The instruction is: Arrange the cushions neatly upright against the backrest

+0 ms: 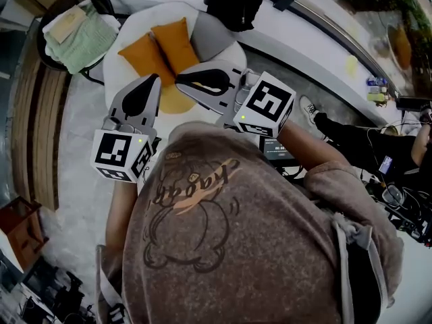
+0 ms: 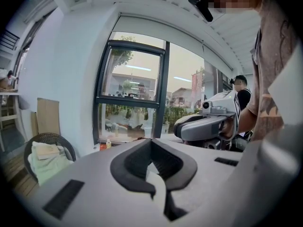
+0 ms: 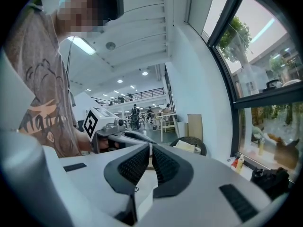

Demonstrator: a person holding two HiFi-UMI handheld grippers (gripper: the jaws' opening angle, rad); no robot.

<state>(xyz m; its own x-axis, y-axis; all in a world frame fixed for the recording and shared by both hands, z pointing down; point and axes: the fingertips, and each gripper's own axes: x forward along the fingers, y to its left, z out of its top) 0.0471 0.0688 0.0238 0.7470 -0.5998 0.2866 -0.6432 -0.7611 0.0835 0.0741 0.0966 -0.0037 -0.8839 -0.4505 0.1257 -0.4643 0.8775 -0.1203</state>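
Both tools are up in front of our chest, clear of the white armchair (image 1: 125, 32).

Left tool (image 2: 151, 144): closed, pads meeting, nothing between them. Right tool (image 3: 150, 149): jaws together as well, only a hairline slit between the ribbed pads, empty. In the head view our left tool points toward the armchair and the right one comes in across from the right. Their tips are near each other, not touching.

Cushions are on the armchair seat, up against the backrest at its far edge. The left orange cushion (image 1: 144, 57) and the right orange cushion (image 1: 175, 41) sit side by side, touching, both skewed rather than square. A yellow pad (image 1: 177, 101) lies flat at the seat's near edge, partly hidden behind our tools. There is a gray patch at the armchair's right side — cushion or upholstery, we can't tell.

Around it:
- A wicker chair (image 2: 49, 136) stands left of the armchair with folded green and white blankets (image 1: 77, 39) on it.
- A black bag (image 1: 233, 2) sits beyond the armchair's far edge.
- Another person (image 1: 364, 140) sits on the floor to the right.
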